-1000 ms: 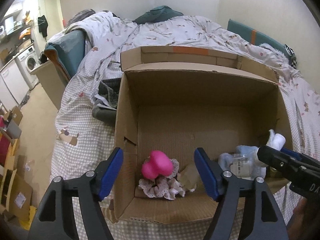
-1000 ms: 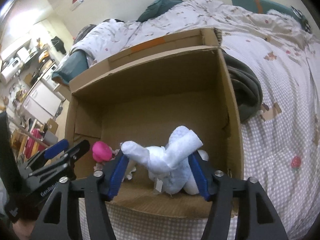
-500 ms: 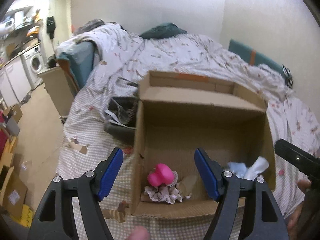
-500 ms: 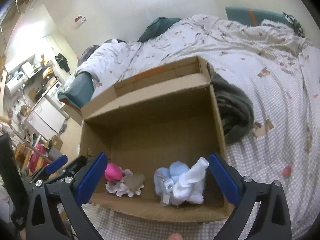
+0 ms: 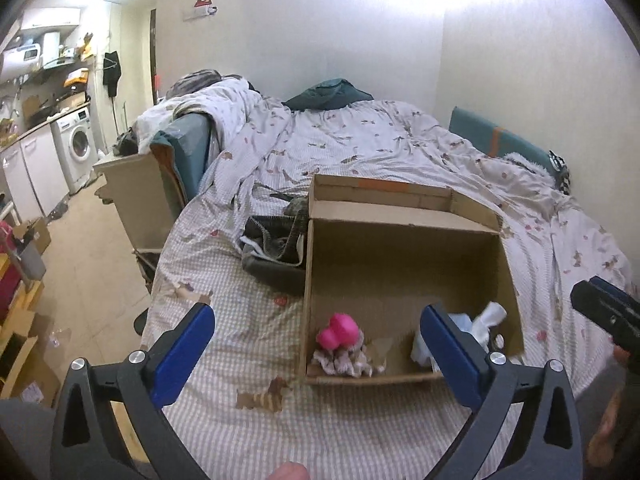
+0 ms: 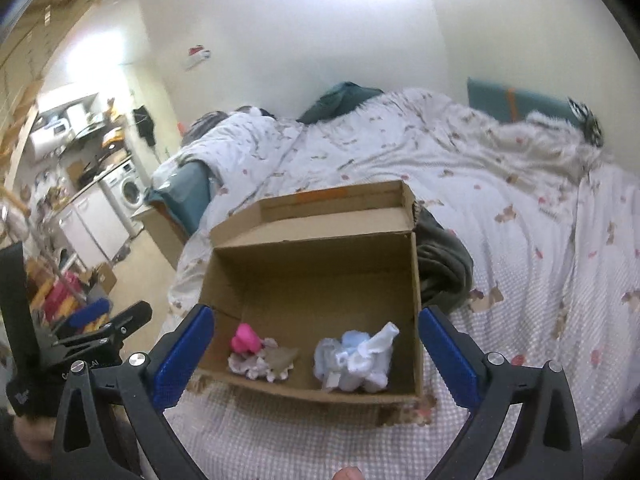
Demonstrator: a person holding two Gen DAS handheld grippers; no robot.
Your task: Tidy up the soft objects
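Both toys lie in the cardboard box [image 6: 316,280]; the left gripper [image 5: 316,344] is opening, empty, the right gripper [image 6: 316,344] is wide, empty; next comes finding another soft object.

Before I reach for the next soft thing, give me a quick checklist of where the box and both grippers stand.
1. Left gripper empty, jaws opening: ok.
2. Right gripper open, empty: ok.
3. Pink toy in the cardboard box, left side: ok.
4. Blue and white plush in the box, right side: ok.
5. Space left in the box: ok.
6. Next soft item to pick: cannot tell; only a grey garment lies beside the box.
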